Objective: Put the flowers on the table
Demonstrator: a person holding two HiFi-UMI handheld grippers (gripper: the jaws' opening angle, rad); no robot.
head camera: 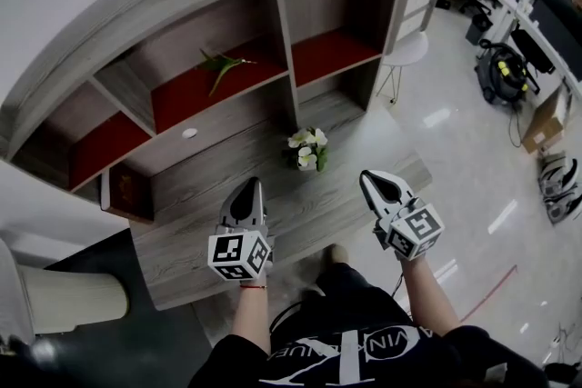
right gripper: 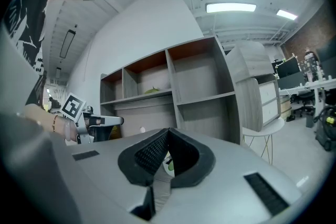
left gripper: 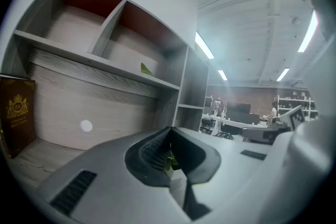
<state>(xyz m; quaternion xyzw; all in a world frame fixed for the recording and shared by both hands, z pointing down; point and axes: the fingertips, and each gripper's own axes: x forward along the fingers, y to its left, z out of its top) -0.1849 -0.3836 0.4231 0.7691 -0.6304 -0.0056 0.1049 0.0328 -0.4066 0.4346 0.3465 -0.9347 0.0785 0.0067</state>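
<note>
A small bunch of white flowers (head camera: 309, 148) with green leaves stands in a pale pot on the grey wooden table (head camera: 200, 232), close to the shelf unit. My left gripper (head camera: 252, 184) hovers over the table in front and to the left of it, jaws together and holding nothing. My right gripper (head camera: 366, 177) is in front and to the right of the pot, also shut and empty. In the left gripper view a sliver of the flowers (left gripper: 169, 161) shows behind the shut left gripper (left gripper: 170, 129). The right gripper view shows the same flowers (right gripper: 168, 164) behind the right gripper (right gripper: 168, 130).
A shelf unit (head camera: 273, 23) with red-backed compartments rises behind the table; a green sprig (head camera: 221, 64) lies in one. A brown book (head camera: 123, 191) stands at the table's left end. A white stool (head camera: 406, 50) and office gear stand to the right on the glossy floor.
</note>
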